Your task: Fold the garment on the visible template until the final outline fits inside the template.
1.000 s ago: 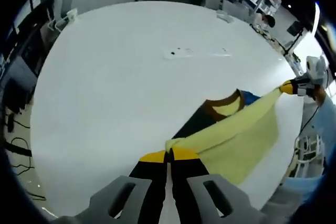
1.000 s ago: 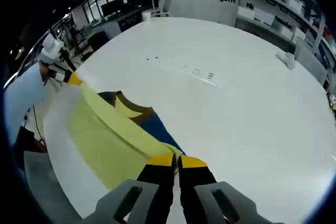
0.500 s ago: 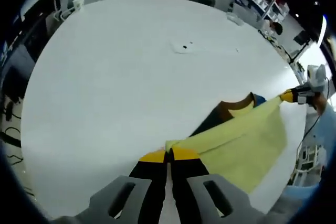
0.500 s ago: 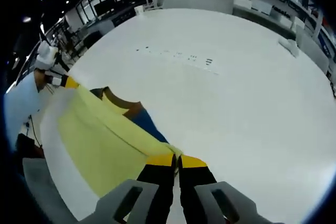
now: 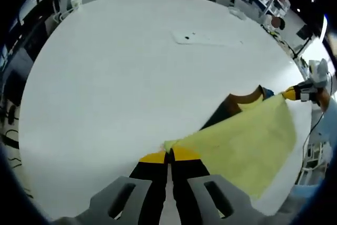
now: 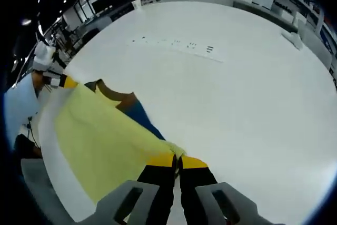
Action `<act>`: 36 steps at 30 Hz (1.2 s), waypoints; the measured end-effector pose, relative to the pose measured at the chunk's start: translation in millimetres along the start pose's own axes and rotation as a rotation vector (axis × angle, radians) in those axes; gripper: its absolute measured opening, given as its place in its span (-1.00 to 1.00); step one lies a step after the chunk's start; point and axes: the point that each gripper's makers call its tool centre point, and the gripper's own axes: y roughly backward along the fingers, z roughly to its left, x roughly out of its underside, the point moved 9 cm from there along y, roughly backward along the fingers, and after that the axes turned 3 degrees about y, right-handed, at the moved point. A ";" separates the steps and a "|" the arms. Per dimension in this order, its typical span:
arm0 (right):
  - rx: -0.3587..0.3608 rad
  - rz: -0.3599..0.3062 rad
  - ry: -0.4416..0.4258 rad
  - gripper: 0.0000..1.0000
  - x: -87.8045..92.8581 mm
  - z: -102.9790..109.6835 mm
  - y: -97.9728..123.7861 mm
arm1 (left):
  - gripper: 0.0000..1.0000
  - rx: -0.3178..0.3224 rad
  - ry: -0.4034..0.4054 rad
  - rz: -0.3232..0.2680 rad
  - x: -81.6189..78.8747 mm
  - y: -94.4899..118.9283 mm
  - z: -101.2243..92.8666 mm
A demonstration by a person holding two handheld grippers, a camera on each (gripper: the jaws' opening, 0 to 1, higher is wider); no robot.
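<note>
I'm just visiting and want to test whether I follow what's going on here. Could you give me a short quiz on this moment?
1. True or false: both grippers are shut on the yellow garment.
2. What colour is the garment's collar? A brown, B red, C white.
3. Fill in: the garment's yellow cloth is stretched between the left gripper and the ____ gripper.

Key: 1 true. 2 A. 3 right. It all happens over the white table.

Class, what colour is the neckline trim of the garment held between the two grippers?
The neckline trim is brown, on the mostly yellow garment; it shows best in the right gripper view.
</note>
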 end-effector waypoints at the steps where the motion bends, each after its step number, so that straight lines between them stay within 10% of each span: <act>1: -0.001 -0.001 -0.001 -1.00 -0.1 -0.2 0.0 | -0.98 0.001 0.001 0.000 -0.1 0.1 0.0; 36: -0.071 -0.062 -0.083 -1.00 -4.4 -1.2 16.0 | -0.98 0.117 0.173 -0.056 -2.2 14.9 4.7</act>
